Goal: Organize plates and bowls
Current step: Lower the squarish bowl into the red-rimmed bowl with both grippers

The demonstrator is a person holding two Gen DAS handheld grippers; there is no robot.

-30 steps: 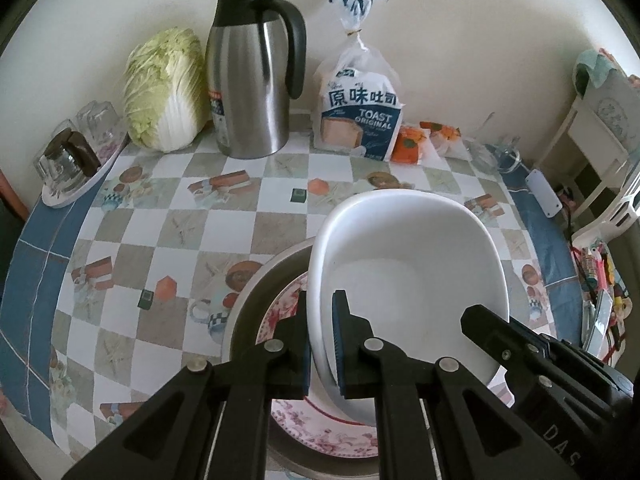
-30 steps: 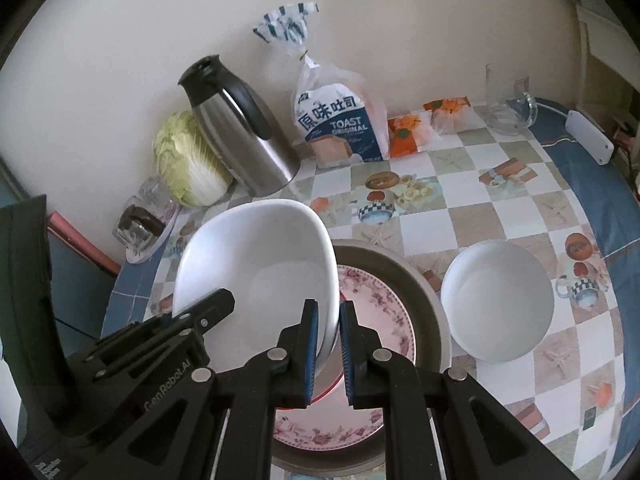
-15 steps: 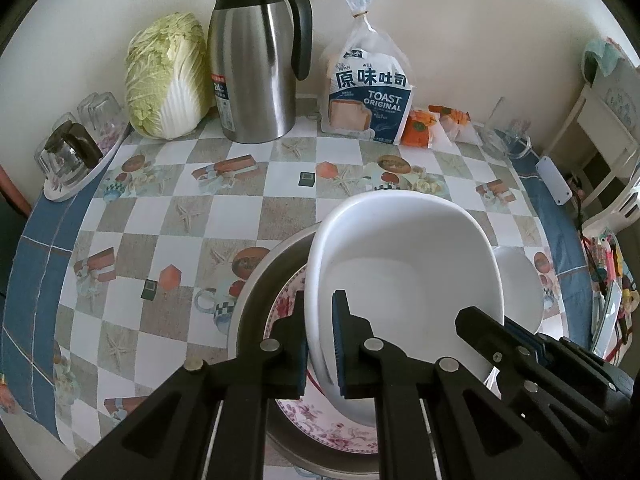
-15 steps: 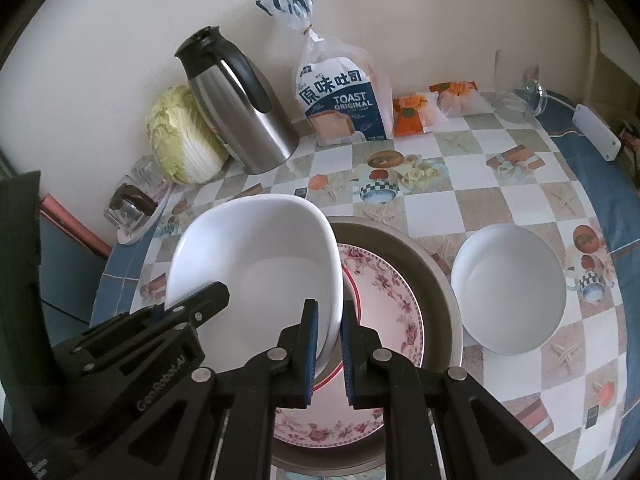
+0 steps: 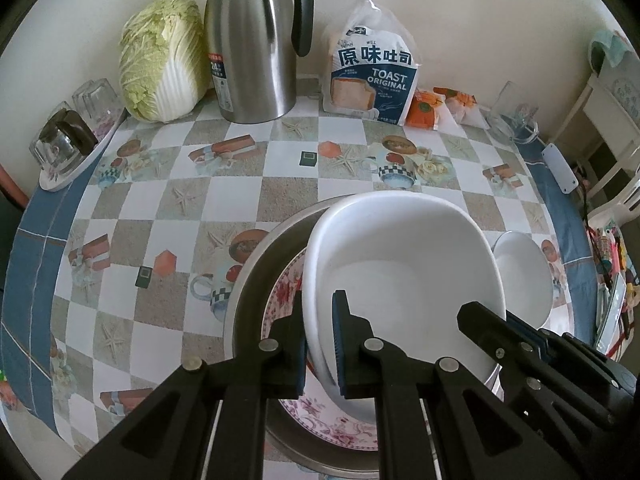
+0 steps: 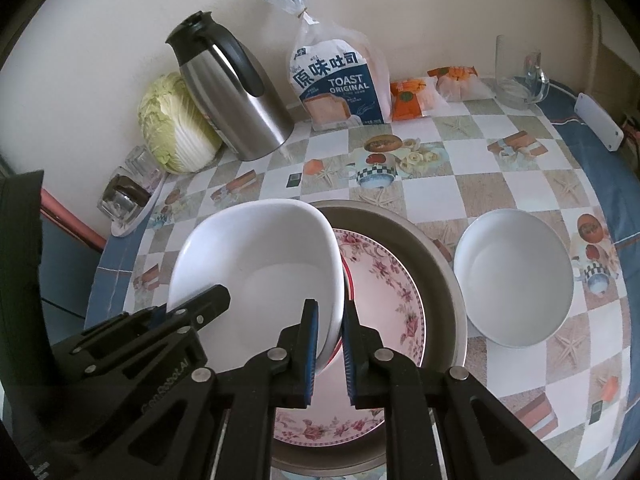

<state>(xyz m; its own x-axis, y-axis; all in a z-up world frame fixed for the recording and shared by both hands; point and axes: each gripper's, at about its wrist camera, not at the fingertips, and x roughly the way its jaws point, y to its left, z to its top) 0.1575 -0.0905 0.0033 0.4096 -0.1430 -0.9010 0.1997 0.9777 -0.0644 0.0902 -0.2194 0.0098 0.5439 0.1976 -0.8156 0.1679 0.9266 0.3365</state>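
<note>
currently | white bowl (image 5: 404, 280) held over floral plate (image 6: 384, 280) in metal basin (image 6: 432, 248) | opposite rims clamped by left gripper (image 5: 318, 344) and right gripper (image 6: 330, 344), likely for level lowering | second bowl (image 6: 516, 276) beside basin

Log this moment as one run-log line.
left gripper: shut on white bowl rim | right gripper: shut on opposite rim | bowl: above floral plate in metal pan | second white bowl: on table
</note>
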